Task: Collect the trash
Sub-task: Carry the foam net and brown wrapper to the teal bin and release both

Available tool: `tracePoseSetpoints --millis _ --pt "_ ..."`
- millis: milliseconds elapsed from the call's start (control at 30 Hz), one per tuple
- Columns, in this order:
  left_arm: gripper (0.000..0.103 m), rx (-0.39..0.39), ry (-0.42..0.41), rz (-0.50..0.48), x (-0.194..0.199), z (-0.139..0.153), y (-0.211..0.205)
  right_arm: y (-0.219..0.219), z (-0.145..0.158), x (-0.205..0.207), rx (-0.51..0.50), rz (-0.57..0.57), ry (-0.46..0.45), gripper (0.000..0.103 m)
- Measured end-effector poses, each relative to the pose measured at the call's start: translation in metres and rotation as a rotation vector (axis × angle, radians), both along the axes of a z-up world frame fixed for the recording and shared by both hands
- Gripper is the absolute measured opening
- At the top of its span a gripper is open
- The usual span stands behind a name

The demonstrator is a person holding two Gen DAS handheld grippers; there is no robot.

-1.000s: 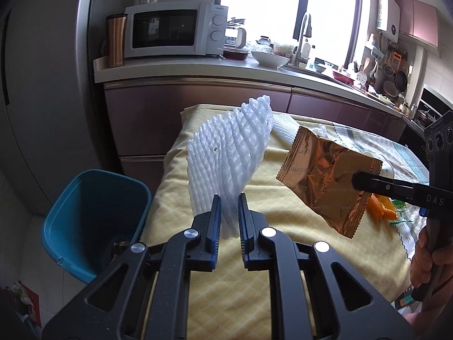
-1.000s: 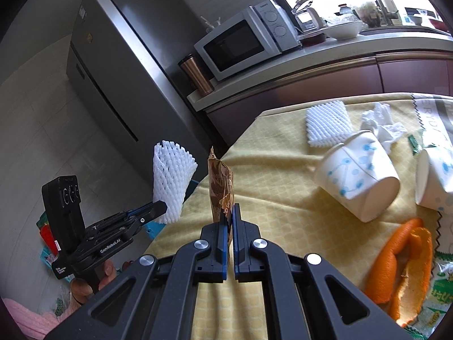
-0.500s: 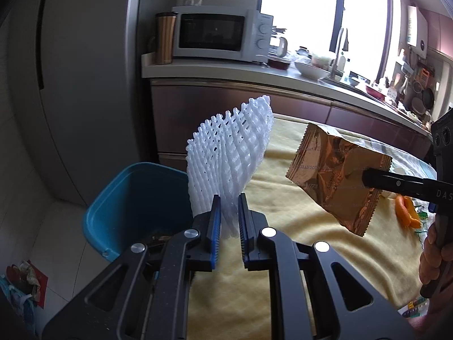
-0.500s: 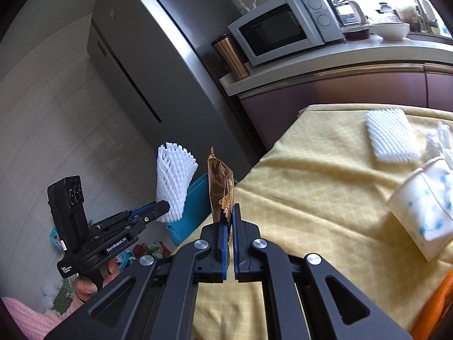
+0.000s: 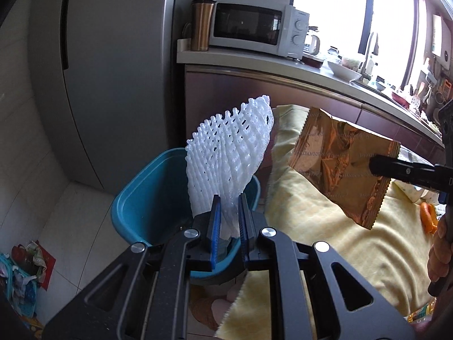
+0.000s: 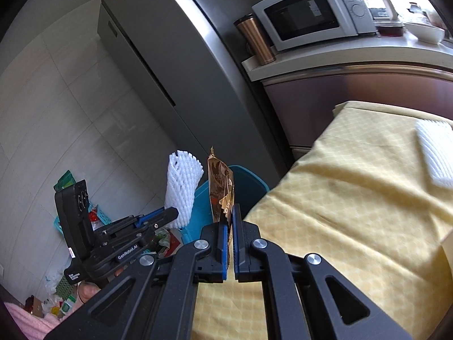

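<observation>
Left gripper [image 5: 228, 218]: clamped on the lower edge of the foam net [image 5: 226, 167], net standing upright over the bin's near rim.
Right gripper [image 6: 230, 222]: pinched fully together on the wrapper [image 6: 222, 191], bag held upright, edge-on to its own camera.
Bin [image 5: 147, 198]: teal, on the floor just beside the table corner; some rubbish visible inside through the right view.
Table [image 6: 354, 198]: yellow cloth; second foam net [image 6: 434, 153] and orange peel [image 5: 427, 216] not yet collected.
Step, as judged: carrying both pieces to the bin, release not yet made.
Risk, net: very light, likely to drift or catch on the rim and fall to the floor if let go off-centre.
Risk, wrapper: hanging over the cloth rather than the bin, likely to land on the table if released here.
Risk, grippers: close together near the bin, possible knock.
</observation>
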State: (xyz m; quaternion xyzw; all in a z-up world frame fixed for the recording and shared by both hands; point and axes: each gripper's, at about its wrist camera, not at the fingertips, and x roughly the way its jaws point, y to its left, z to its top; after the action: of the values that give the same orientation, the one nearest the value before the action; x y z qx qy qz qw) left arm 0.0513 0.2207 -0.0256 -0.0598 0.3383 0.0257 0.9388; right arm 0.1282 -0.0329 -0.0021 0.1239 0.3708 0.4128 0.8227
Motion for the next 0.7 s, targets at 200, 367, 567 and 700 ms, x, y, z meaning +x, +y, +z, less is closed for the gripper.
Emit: tracePoseSetpoints --millis 200,367,567,700 --pt "0.013 0.0 0.024 0.019 0.007 -0.01 0.01 0.023 -0.002 0.009 -0.011 0.026 0.01 0.002" --pt "0.013 -0.004 0.046 0.03 0.014 -0.019 0.015 0.038 -0.005 0.016 -0.019 0.041 0.031 0.002" --pt "0.013 -0.007 0.066 0.04 0.021 -0.029 0.02 0.058 -0.01 0.026 -0.037 0.043 0.06 0.002" --pt "0.013 -0.007 0.077 0.05 0.025 -0.035 0.023 0.068 -0.014 0.032 -0.047 0.035 0.073 0.002"
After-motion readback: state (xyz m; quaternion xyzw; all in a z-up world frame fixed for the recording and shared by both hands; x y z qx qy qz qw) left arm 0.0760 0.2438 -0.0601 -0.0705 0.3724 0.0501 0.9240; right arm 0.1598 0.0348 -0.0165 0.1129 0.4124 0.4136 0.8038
